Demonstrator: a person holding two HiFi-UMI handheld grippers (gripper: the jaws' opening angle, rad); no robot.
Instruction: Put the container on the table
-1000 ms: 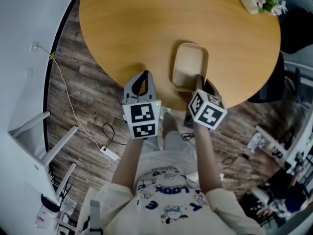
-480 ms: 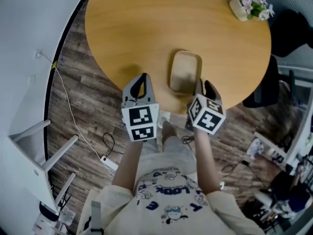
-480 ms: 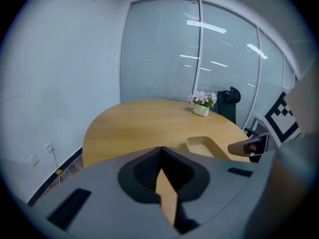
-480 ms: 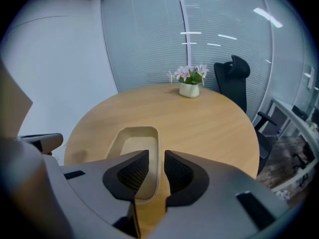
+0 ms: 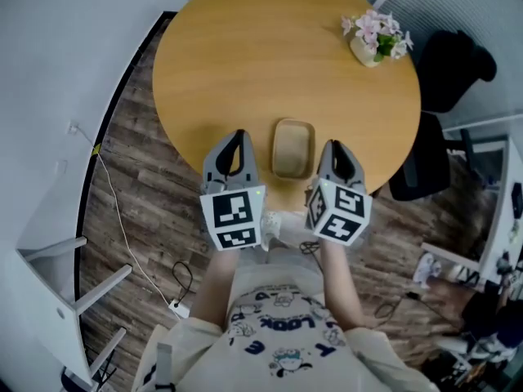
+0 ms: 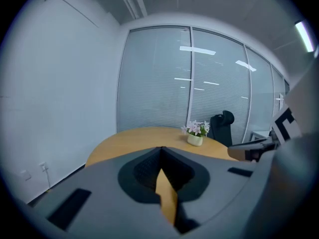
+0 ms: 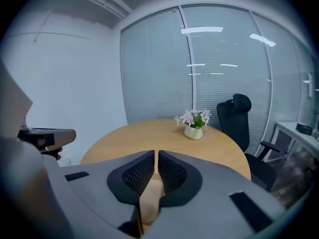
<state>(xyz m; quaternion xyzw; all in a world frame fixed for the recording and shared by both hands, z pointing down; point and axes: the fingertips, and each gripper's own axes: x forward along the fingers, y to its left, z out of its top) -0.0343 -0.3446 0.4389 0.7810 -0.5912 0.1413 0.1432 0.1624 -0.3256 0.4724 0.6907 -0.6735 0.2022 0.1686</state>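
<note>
A beige rectangular container (image 5: 292, 148) rests on the round wooden table (image 5: 245, 64), close to its near edge, with nothing touching it. My left gripper (image 5: 231, 147) hovers just left of it with its jaws together and nothing between them. On the container's other side, my right gripper (image 5: 336, 155) is likewise shut and empty. In the left gripper view, the left gripper (image 6: 160, 149) points across the table (image 6: 144, 138). The right gripper (image 7: 156, 153) shows only a thin slit between its pads in the right gripper view.
A small pot of pink flowers stands at the table's far right, seen at flowers (image 5: 376, 37), flowers (image 6: 196, 131) and flowers (image 7: 192, 123). A black office chair (image 5: 445, 76) is beside the table on the right. White furniture legs (image 5: 73, 268) and a floor cable (image 5: 122, 211) lie to the left.
Both grippers have drawn back from the table toward the person. The right gripper has come away from the container's near end. The container stays on the table.
</note>
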